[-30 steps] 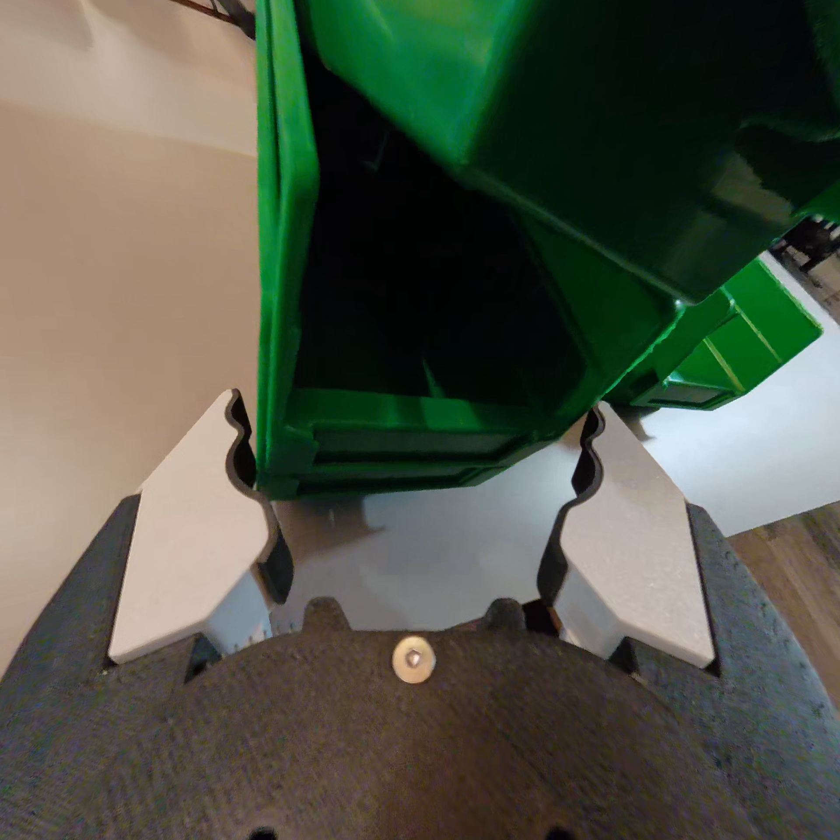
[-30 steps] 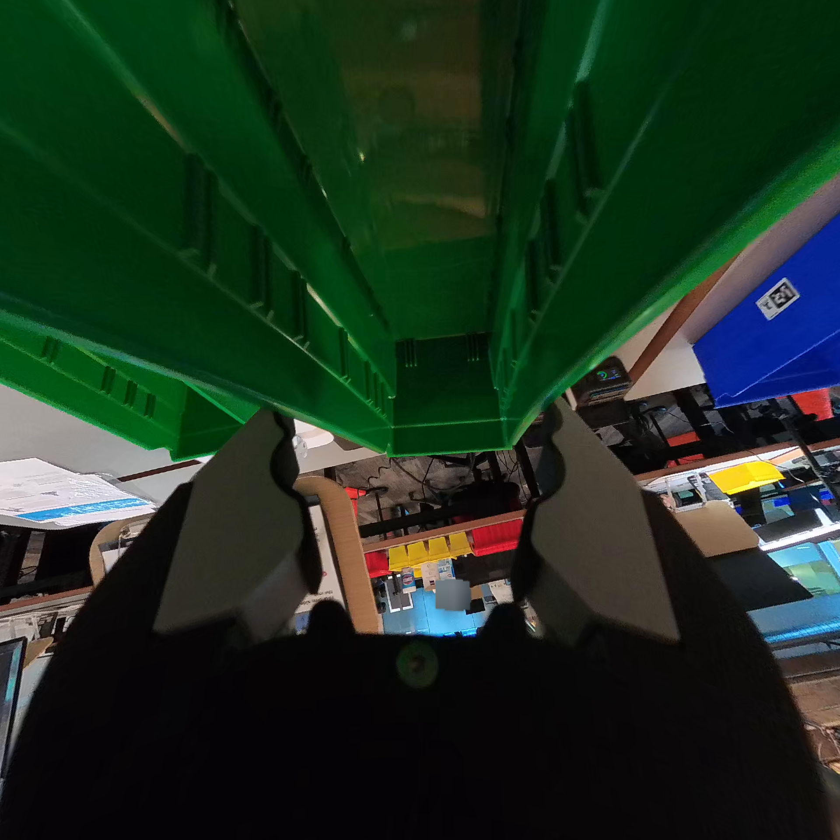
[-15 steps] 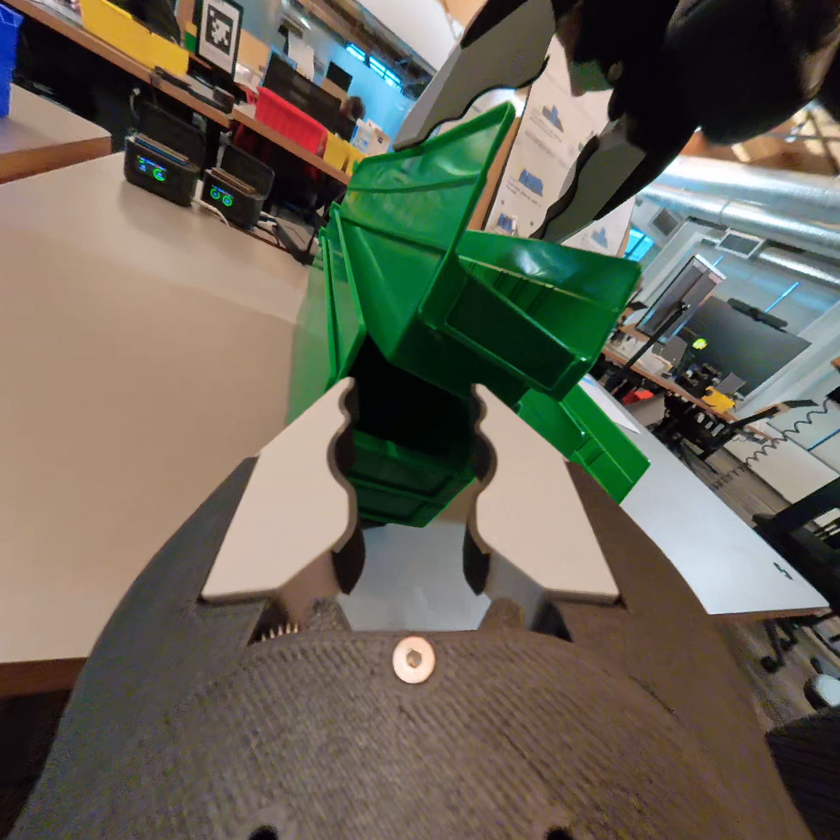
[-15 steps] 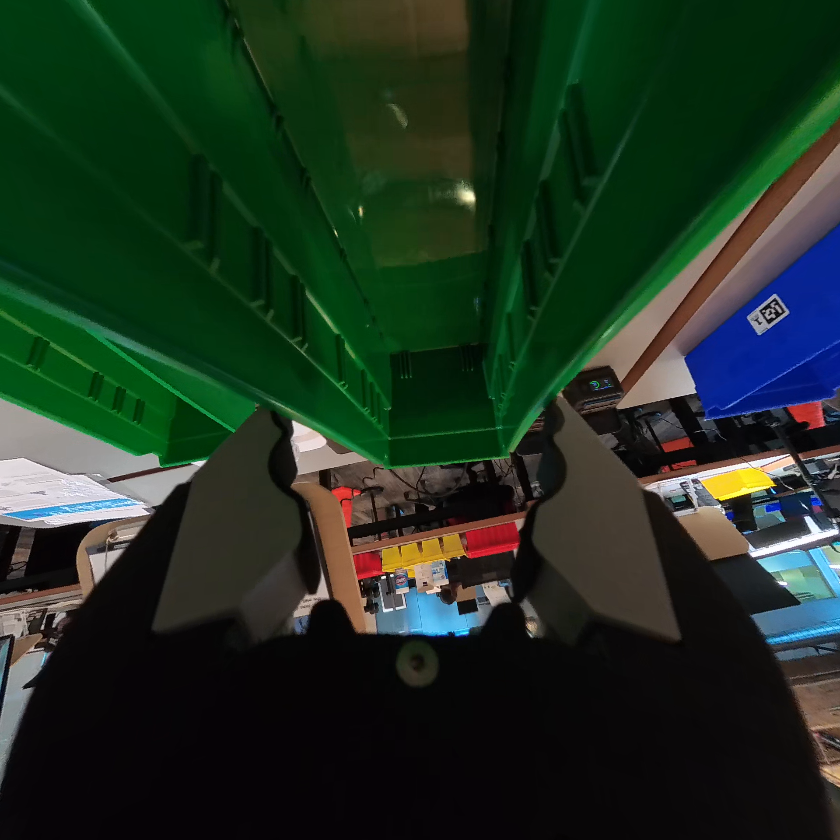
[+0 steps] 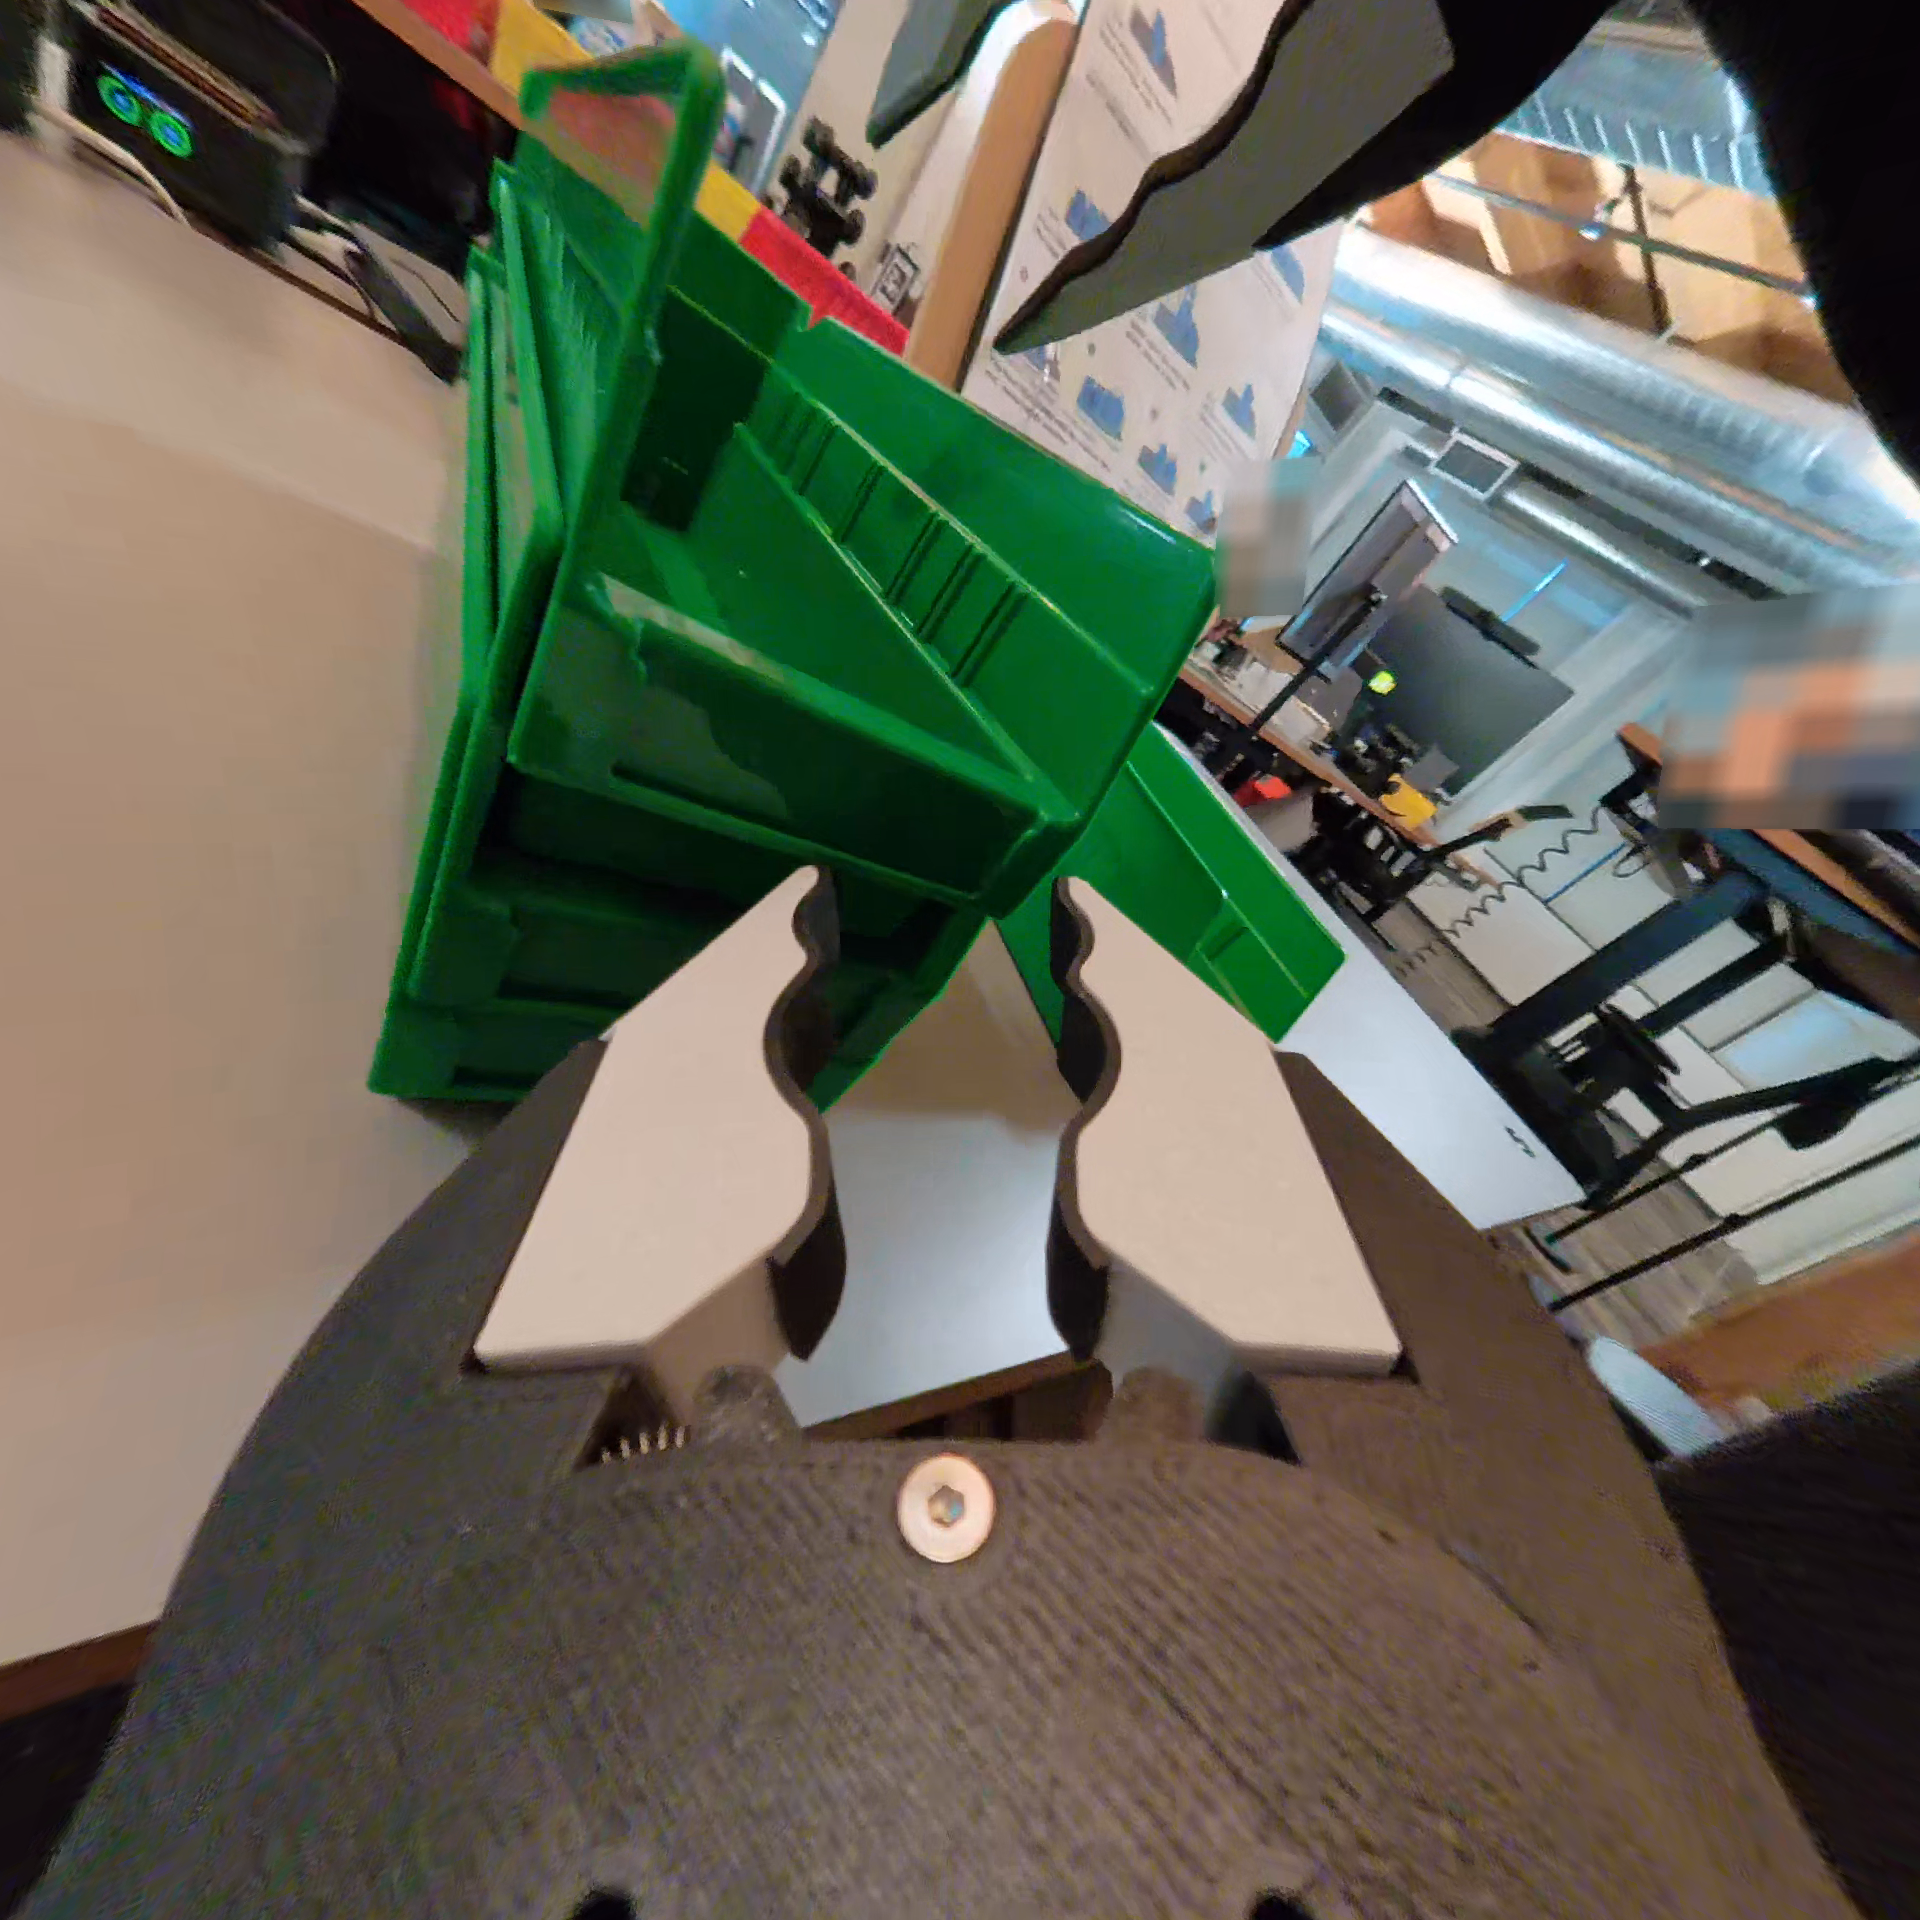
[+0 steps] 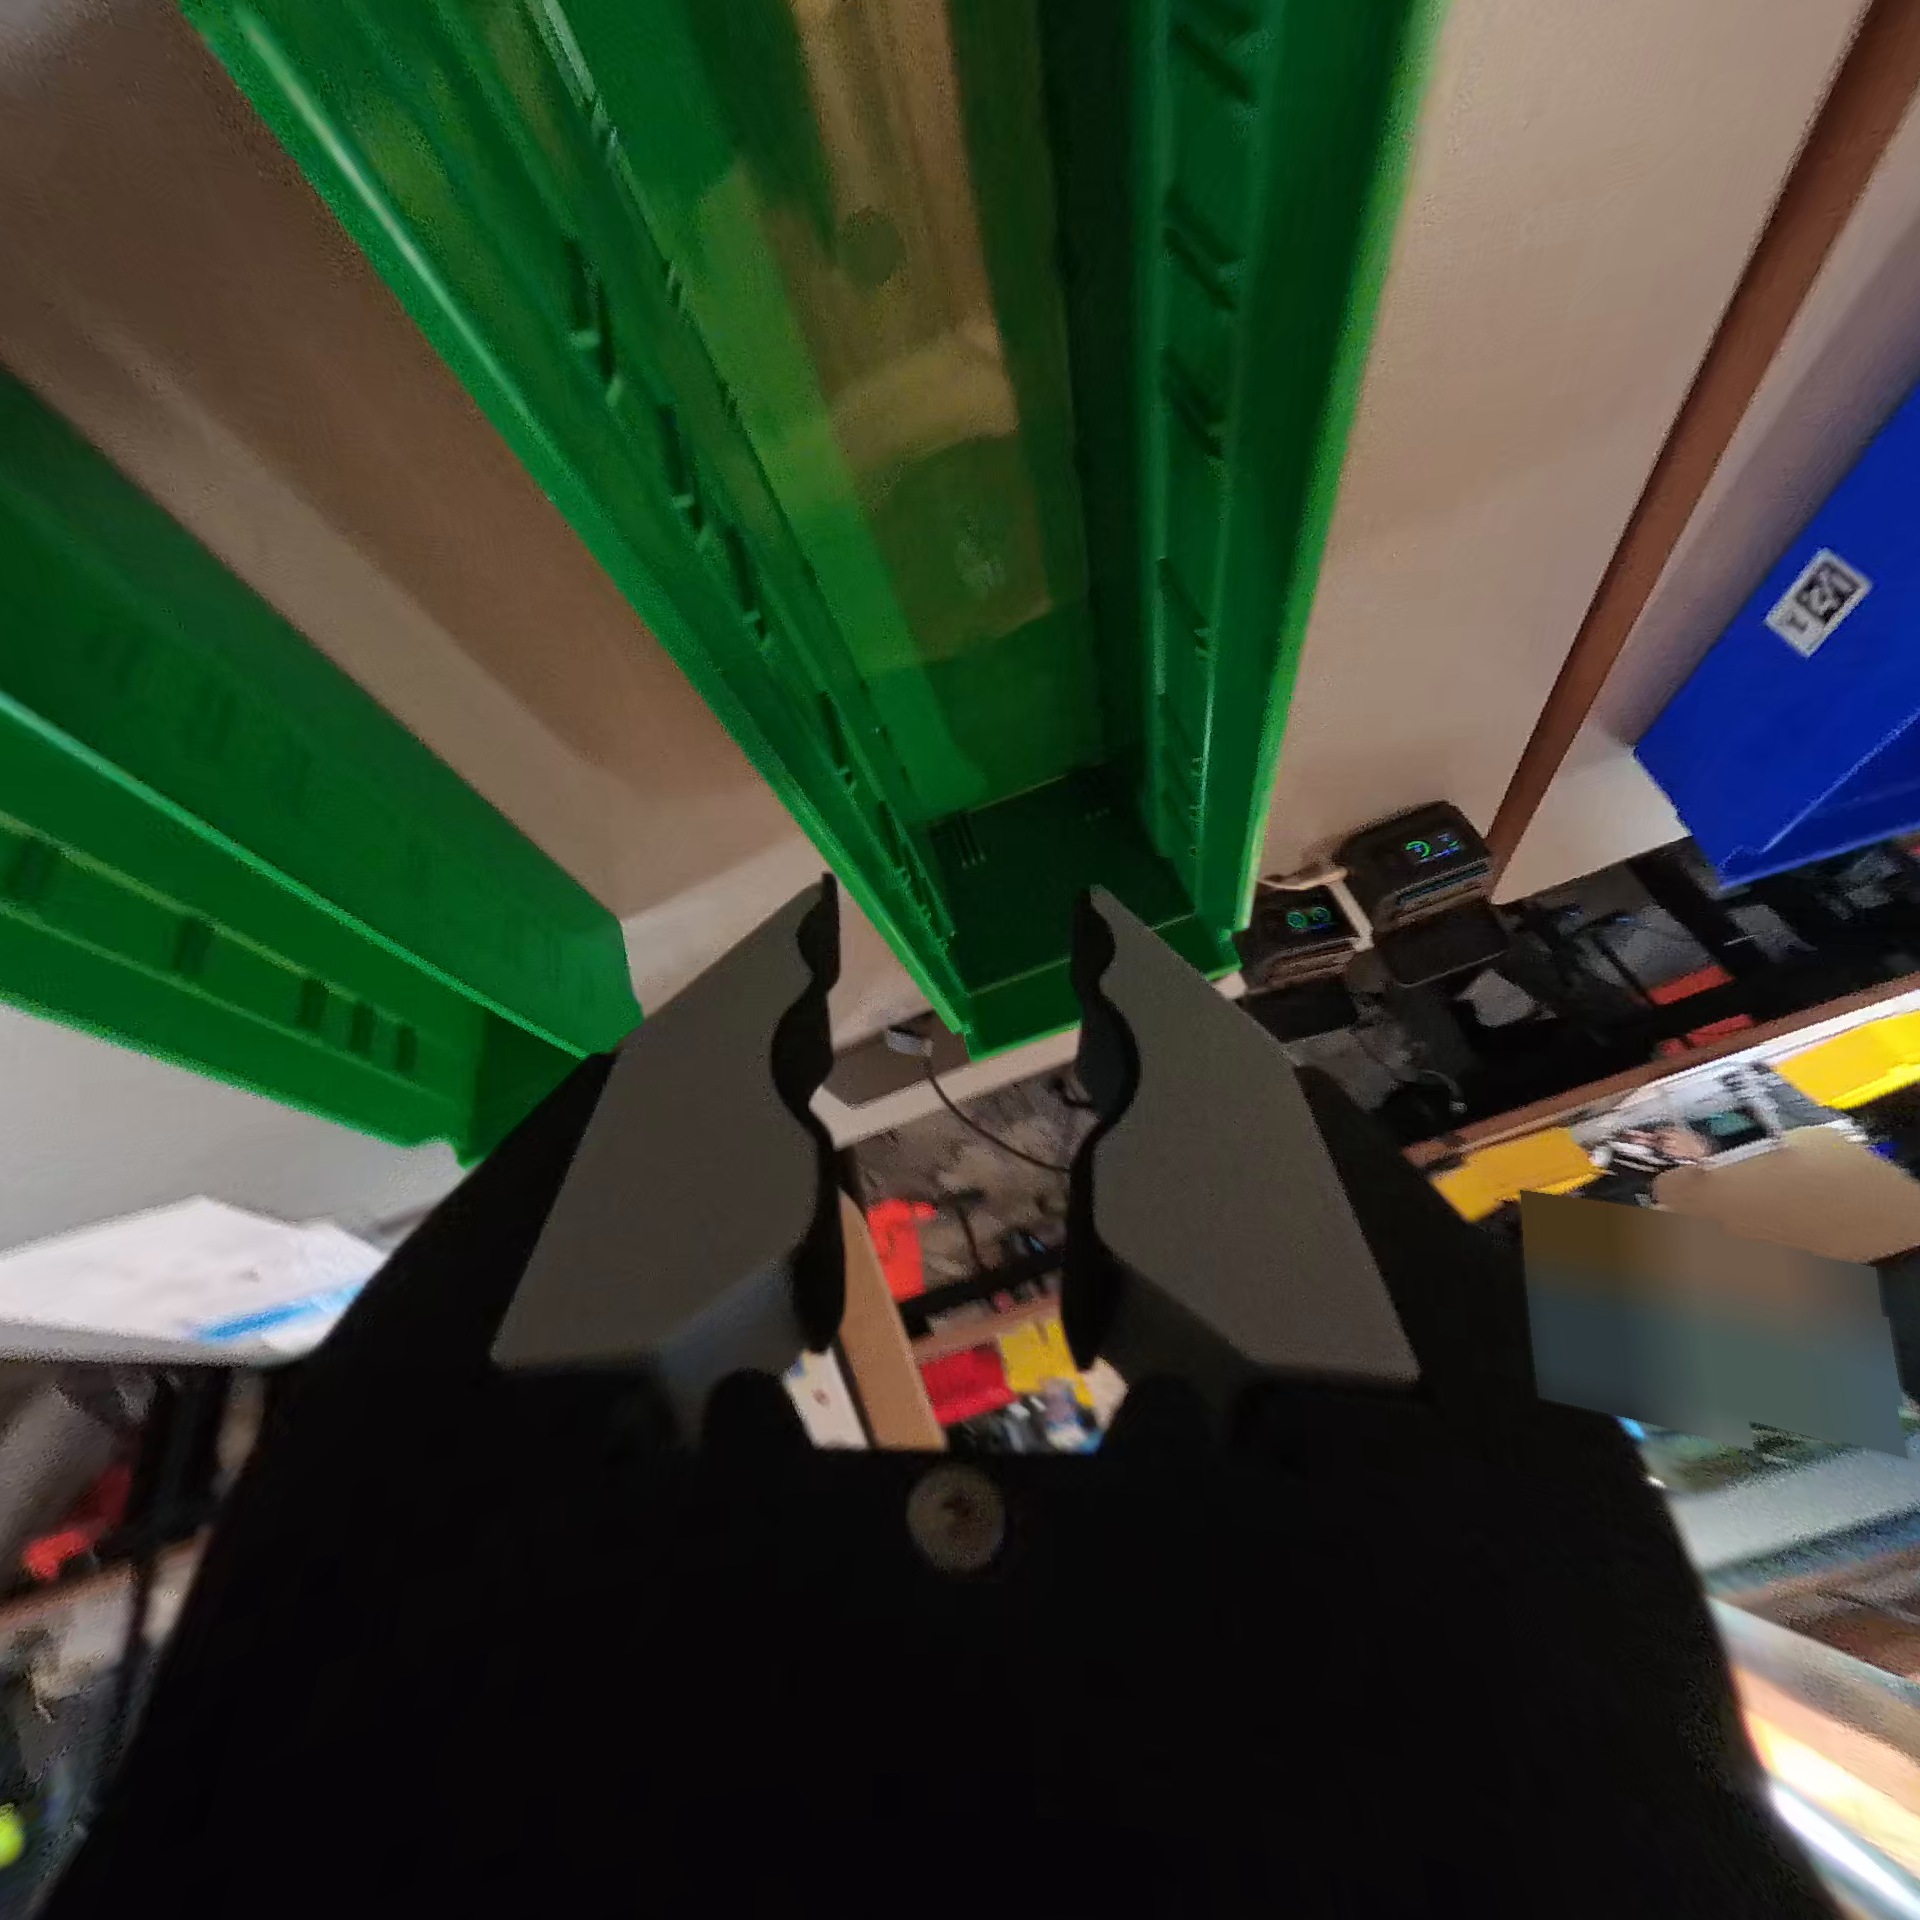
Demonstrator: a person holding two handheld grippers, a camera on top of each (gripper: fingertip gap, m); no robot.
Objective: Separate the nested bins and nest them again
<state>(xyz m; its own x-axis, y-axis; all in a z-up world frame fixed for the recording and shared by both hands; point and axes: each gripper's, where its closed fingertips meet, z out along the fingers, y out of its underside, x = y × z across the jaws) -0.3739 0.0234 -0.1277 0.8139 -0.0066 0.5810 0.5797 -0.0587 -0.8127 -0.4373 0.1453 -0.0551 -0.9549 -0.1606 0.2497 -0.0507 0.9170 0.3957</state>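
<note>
Three green bins show in the left wrist view: an outer bin [image 5: 457, 935] standing on the pale table [image 5: 187, 727], an inner bin [image 5: 831, 665] lying tilted in its mouth, and a third bin [image 5: 1195, 883] on the table just behind them to the right. As a judgement, the re-nesting is about half done: the inner bin has entered the outer one but is not seated, its far end riding high, so it needs pressing down flat, and the third bin is yet to be nested.

The inner bin's long axis runs away from the left claw [image 5: 940, 925], sloping upward toward the far side, its open top facing up and right.

The left claw is released, its jaws apart and holding nothing, just short of the bins' near end. The right claw [image 6: 951, 914] is also parted and empty, with the green bin's end [image 6: 1039, 904] beyond its tips; whether they touch it I cannot tell.
</note>
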